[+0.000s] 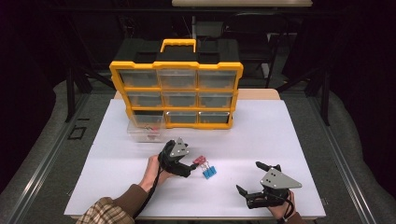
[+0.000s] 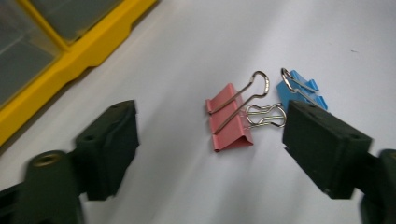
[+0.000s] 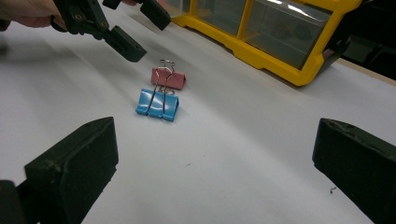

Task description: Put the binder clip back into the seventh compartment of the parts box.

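Note:
A pink binder clip (image 1: 201,160) (image 2: 229,121) lies on the white table top with a blue binder clip (image 1: 209,172) (image 2: 299,88) just beyond it, their wire handles touching. My left gripper (image 1: 188,166) (image 2: 215,149) hovers low over the pink clip; its jaws stand apart on either side and the pads do not touch it. My right gripper (image 1: 248,177) (image 3: 215,168) rests open near the front right of the table, nothing between its jaws. From there I see the pink clip (image 3: 168,78), the blue clip (image 3: 157,105) and the left gripper (image 3: 140,30) behind them.
A yellow drawer organizer (image 1: 176,88) (image 3: 261,51) stands at the back of the white table (image 1: 280,140). One clear drawer (image 1: 145,130), pulled out, sits on the table before its lower left corner with small red pieces inside.

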